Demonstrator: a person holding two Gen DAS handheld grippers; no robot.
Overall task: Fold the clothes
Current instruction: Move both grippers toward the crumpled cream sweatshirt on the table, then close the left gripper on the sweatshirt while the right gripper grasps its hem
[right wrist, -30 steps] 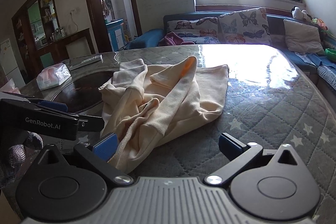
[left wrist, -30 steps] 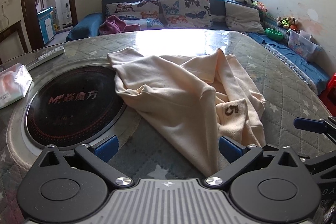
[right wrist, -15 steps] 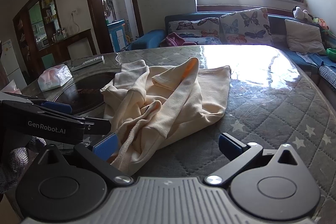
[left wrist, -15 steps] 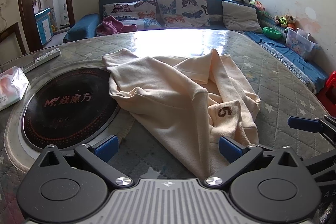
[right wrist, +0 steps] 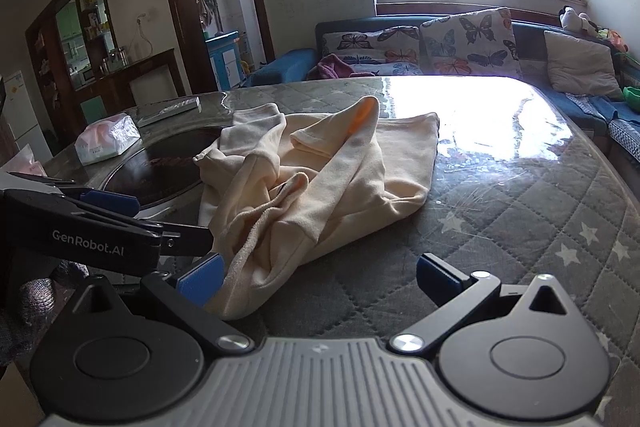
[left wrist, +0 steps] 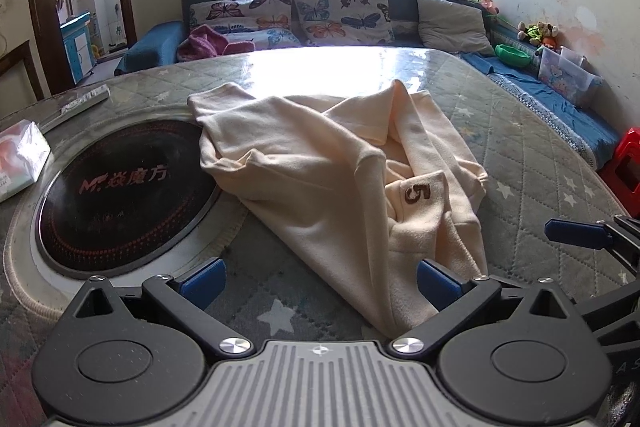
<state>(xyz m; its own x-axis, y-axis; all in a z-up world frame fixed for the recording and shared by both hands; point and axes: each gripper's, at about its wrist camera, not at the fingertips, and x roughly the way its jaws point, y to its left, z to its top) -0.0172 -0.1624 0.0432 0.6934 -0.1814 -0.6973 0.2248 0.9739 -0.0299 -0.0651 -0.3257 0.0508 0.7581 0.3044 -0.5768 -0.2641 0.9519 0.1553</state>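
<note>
Crumpled cream garment [left wrist: 320, 183] on quilted table [left wrist: 532, 163], both grippers' jaws spread wide, holding nothing

The cream shirt [left wrist: 320, 179] is soft, fuzzy cloth. The table [right wrist: 500, 131] top is shiny glass over quilted cloth.

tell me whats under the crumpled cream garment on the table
The crumpled cream garment lies on the grey quilted star-print table cover. Its left edge overlaps the rim of the round black glass cooktop. Whatever else might be beneath the folds is covered.
</note>
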